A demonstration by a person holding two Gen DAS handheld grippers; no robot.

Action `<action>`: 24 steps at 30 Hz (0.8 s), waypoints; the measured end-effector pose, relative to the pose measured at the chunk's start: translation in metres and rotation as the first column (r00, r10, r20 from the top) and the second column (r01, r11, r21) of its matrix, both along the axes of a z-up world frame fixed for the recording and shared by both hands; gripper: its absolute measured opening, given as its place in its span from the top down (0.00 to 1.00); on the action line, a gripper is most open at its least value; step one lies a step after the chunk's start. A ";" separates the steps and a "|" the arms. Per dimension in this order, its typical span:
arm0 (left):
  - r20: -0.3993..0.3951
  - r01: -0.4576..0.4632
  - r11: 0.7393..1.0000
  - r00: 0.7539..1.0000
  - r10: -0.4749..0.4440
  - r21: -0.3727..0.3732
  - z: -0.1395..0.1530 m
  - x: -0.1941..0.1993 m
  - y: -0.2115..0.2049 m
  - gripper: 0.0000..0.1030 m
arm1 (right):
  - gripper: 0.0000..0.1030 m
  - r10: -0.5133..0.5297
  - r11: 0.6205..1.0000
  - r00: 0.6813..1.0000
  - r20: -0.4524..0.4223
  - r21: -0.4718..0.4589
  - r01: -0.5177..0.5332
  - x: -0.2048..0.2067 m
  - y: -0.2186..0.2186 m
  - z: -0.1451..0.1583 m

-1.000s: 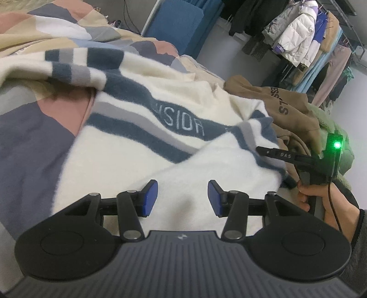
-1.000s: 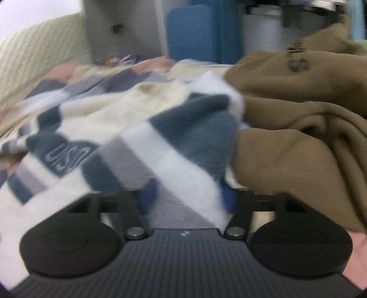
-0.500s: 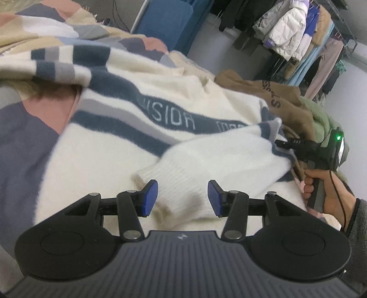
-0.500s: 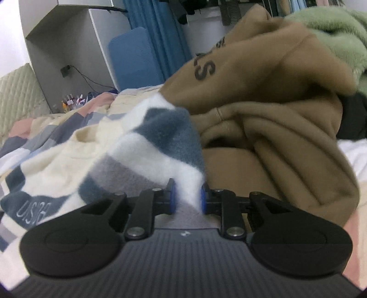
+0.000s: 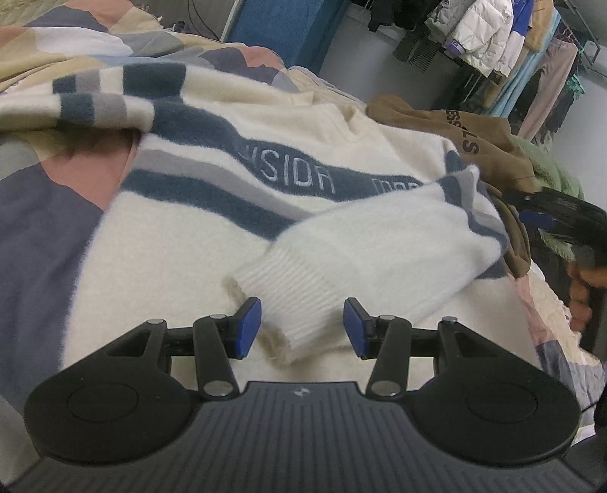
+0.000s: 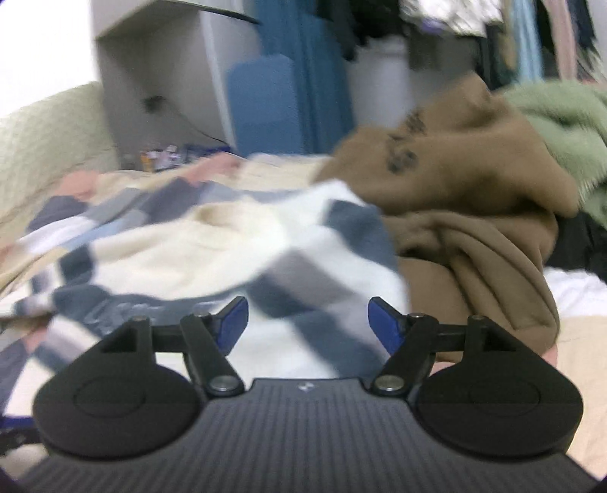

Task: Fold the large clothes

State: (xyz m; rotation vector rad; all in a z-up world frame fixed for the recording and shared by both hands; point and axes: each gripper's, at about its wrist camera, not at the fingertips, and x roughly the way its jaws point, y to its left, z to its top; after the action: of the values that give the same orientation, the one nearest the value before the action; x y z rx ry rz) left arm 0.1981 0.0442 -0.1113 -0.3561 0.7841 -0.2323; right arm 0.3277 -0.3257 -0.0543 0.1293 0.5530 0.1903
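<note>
A cream sweater [image 5: 212,227] with blue and grey stripes lies spread on the bed. Its right sleeve [image 5: 379,242] is folded across the chest, and the ribbed cuff [image 5: 288,299] ends just in front of my left gripper [image 5: 302,328]. That gripper is open; its blue pads stand either side of the cuff without pressing it. In the blurred right wrist view my right gripper [image 6: 308,322] hangs above the sweater's striped shoulder [image 6: 322,265]. Its jaws are opening, with nothing gripped between them. In the left wrist view the right gripper [image 5: 542,218] shows at the right edge, held by a hand [image 5: 580,292].
A brown hoodie [image 6: 474,212] and a green fleece [image 6: 561,125] are piled right of the sweater. A patchwork bedspread [image 5: 45,212] covers the bed. A blue panel [image 6: 265,102] stands by the far wall, and a rack of hanging clothes [image 5: 504,34] fills the back right.
The right gripper, shut on the striped sleeve before, has opened and drawn up and away. The sleeve now lies across the sweater's front. The left gripper has hardly moved.
</note>
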 end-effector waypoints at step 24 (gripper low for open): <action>0.069 -0.504 0.848 0.852 0.519 -0.165 0.036 -0.012 0.145 0.38 | 0.31 0.234 0.970 0.959 -0.159 -0.024 -0.241 -0.017 0.097 -0.063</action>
State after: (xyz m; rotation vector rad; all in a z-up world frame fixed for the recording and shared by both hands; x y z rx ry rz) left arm 0.1865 0.1894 -0.0749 -0.6687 0.5370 0.1992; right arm 0.3111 -0.2287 -0.1169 0.0353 0.7273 0.4046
